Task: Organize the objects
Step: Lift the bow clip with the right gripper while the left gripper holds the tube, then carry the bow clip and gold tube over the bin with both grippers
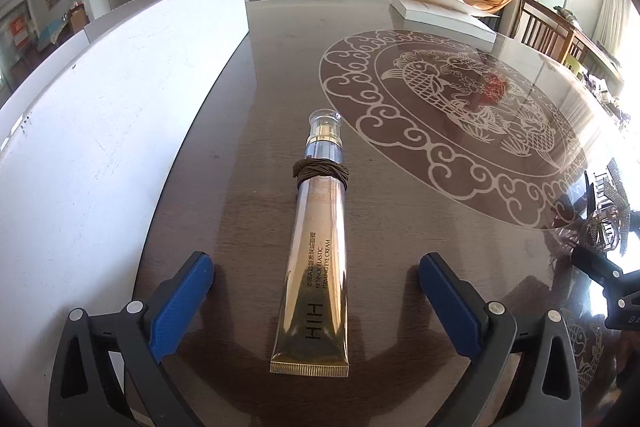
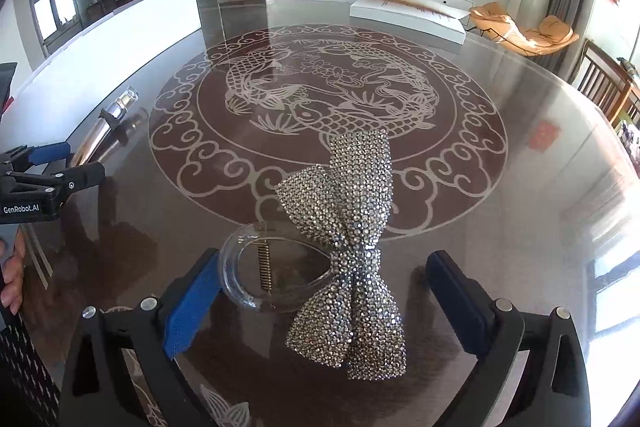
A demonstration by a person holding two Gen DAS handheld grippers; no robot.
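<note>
A gold eye cream tube (image 1: 310, 279) is lying flat on the glossy dark worktop (image 1: 248, 131), its crimped, ribbed end nearest the camera and its clear domed cap pointing away; a brown hair tie (image 1: 322, 171) of thin cord is looping several times around the tube's neck, just below a silver collar. The left hand-held gripper (image 1: 316, 301) is standing wide open, its blue ribbed pads (image 1: 182, 305) sitting on either side of the tube without touching it. A long white panel (image 1: 120, 115) is running along the worktop's left edge. In the right wrist view, a rhinestone bow hair clip (image 2: 352, 259) is resting on the glass surface, its studded bow glittering and softly folded, joined to a clear plastic claw (image 2: 240, 267) with a small coiled metal spring. The right hand-held gripper (image 2: 324, 305) is also gaping fully, its blue pads (image 2: 188, 311) flanking the clip and gripping nothing; whether the left pad is grazing the clear claw cannot be told. A pale etched medallion (image 2: 320, 107) of fish and curling clouds is decorating the worktop's centre beyond the clip.
</note>
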